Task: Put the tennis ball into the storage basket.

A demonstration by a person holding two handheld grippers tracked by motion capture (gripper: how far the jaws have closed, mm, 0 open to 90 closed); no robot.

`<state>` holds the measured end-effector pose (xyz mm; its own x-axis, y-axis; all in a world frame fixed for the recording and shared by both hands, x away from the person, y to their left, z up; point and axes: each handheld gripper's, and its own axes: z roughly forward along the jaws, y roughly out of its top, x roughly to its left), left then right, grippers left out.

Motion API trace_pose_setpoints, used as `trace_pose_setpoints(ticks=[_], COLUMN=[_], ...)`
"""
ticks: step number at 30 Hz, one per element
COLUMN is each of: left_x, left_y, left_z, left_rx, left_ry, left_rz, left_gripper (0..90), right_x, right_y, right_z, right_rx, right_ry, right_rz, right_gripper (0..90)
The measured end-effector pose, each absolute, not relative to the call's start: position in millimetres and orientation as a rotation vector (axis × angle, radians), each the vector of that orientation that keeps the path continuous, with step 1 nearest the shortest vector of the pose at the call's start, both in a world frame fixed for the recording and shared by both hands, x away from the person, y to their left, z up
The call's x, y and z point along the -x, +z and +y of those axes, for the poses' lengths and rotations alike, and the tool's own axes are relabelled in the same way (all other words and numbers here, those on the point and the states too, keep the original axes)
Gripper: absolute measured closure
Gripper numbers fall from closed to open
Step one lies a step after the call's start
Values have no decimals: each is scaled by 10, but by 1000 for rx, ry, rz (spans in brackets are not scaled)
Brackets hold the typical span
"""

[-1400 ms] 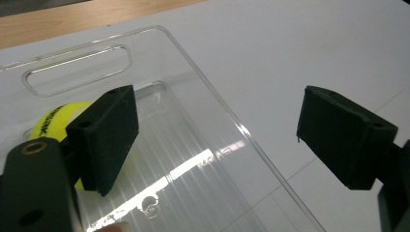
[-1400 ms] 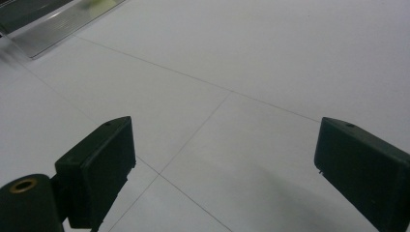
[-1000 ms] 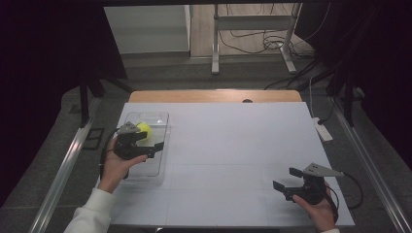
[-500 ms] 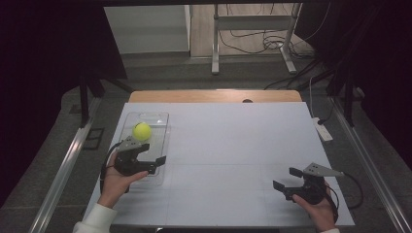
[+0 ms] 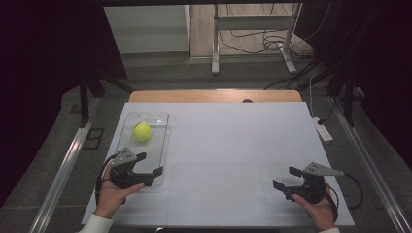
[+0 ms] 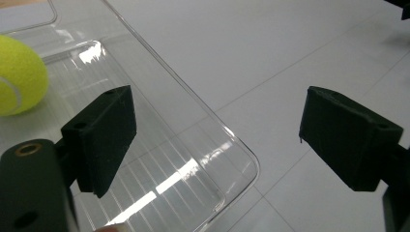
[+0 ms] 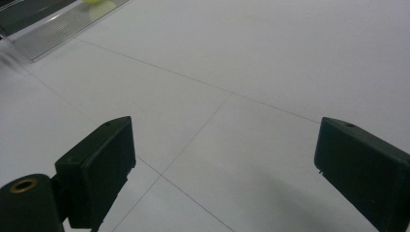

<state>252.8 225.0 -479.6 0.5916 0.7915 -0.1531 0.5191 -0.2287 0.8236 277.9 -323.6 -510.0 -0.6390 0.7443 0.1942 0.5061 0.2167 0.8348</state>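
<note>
A yellow-green tennis ball lies in a clear plastic tray on the left of the white table. In the left gripper view the ball sits at the far left and the tray's corner lies between the jaws. My left gripper hovers open over the tray's near end, empty, well short of the ball. At the near right of the table, my right gripper is held open and empty above bare surface.
The table is white with faint seams, with a wooden strip along its far edge. A white power strip lies at the right edge. Dark floor, metal rails and a stand with cables lie beyond.
My left gripper let go of the ball, which now rests in the tray, and drew back toward the near end. The right gripper stayed where it was.
</note>
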Motion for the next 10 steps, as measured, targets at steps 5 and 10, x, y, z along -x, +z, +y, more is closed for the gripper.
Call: trace_pose_setpoints(ticks=[5,10], left_x=[-2520,-2531], left_y=[-4815,-4832], left_z=[2226,2206], left_rx=[-1900,-1902], left_ry=[372,368], left_rz=[1041,1039], left_gripper=[137,137], right_x=[-2790,-2805], right_y=[-5100,-5102], right_z=[-3227,-3249], right_rx=[-1179,-1189], right_ry=[1389,1409], right_rz=[2246,2239], right_gripper=[75,74])
